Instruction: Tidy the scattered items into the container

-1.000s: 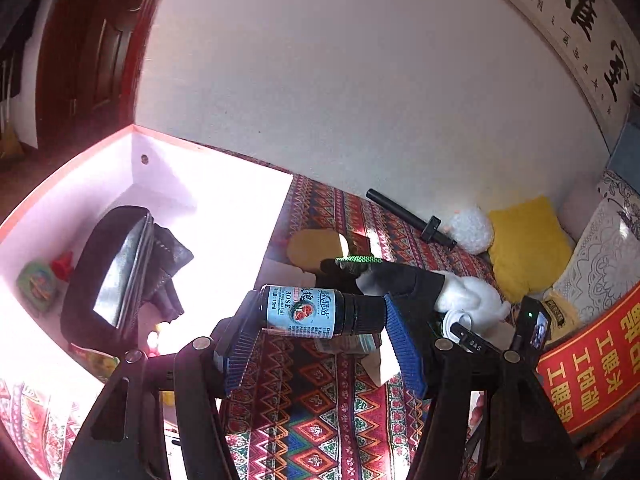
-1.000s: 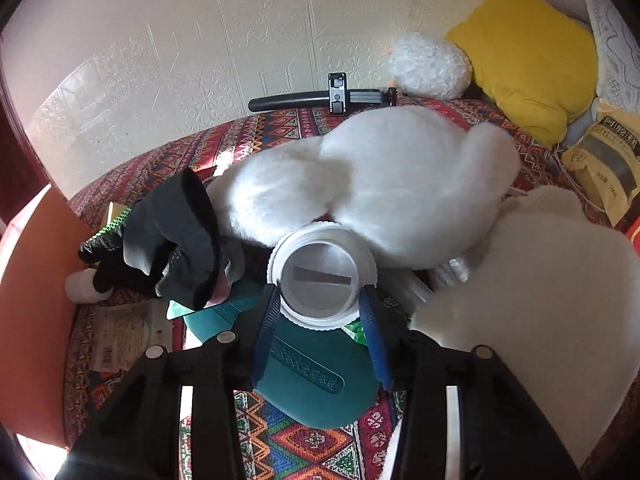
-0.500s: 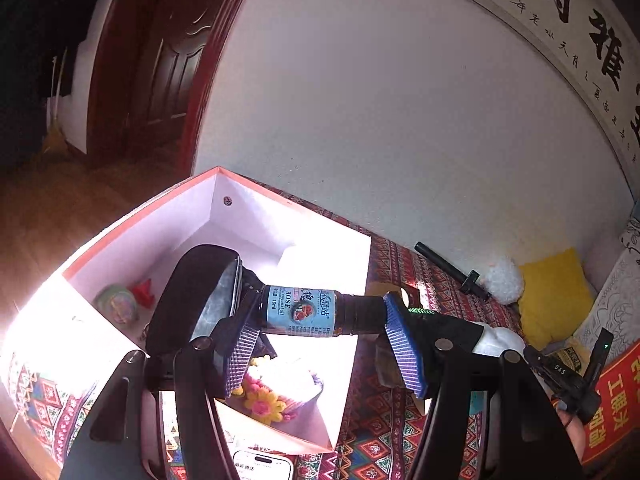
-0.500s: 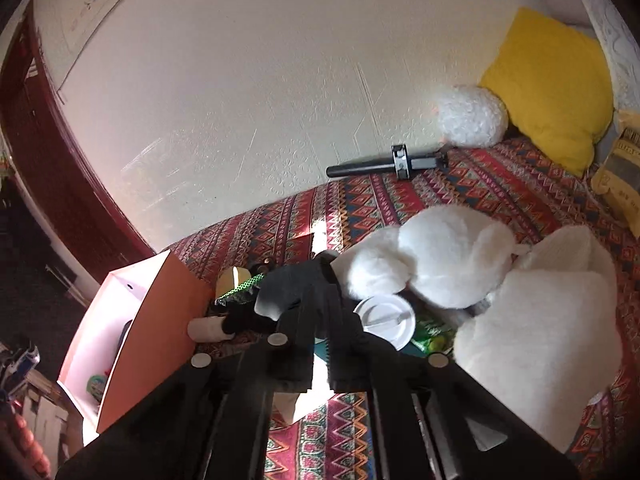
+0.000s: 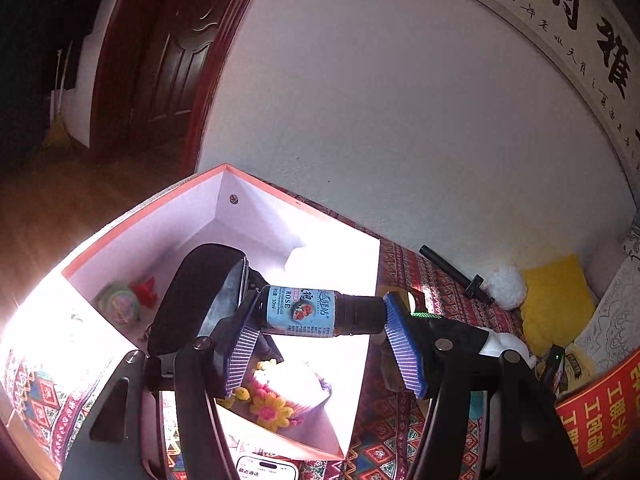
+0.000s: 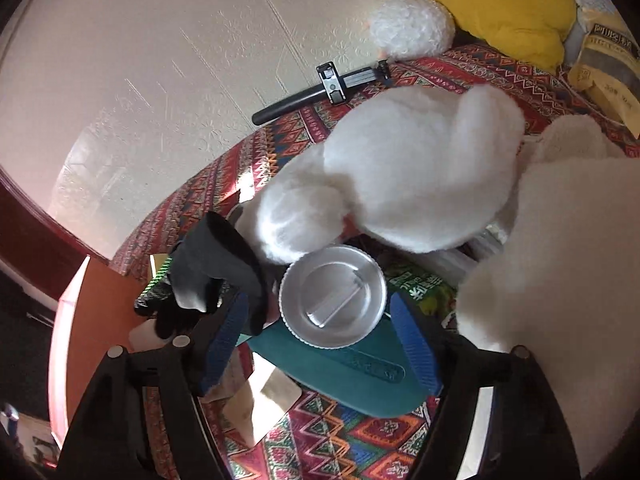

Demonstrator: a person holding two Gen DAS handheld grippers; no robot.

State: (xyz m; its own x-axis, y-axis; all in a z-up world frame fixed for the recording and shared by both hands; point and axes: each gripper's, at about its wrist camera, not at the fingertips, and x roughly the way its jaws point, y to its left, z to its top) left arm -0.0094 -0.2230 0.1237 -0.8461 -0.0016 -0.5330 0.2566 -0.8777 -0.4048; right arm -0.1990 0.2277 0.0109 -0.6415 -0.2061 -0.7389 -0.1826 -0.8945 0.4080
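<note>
The left tool (image 5: 320, 344) is clamped endwise on a small brown bottle (image 5: 316, 312) with a blue "ROSE" label, one pad on its base and the other on its dark cap, so the bottle's long axis runs straight across the gap from pad to pad, lying level. It hangs over the open pink box (image 5: 304, 224), above the near part of the opening, with a black pouch (image 5: 192, 292) and a bunch of knitted flowers (image 5: 272, 400) already lying inside below it. From here I would say the drop turns on that one fact: the bottle is over the box rather than the patterned bedspread (image 5: 384, 432), so parting the pads should let it fall in sideways. Over on the other side, the right tool (image 6: 326, 336) has its jaws opening and wide apart, pointing down at a round white jar lid (image 6: 334, 296) that sits between the pads, untouched by either, resting on a teal case (image 6: 352, 372) beside a white plush toy (image 6: 400, 176). A black glove (image 6: 208, 264) crowds the left pad. The box lies off to that tool's left.
</note>
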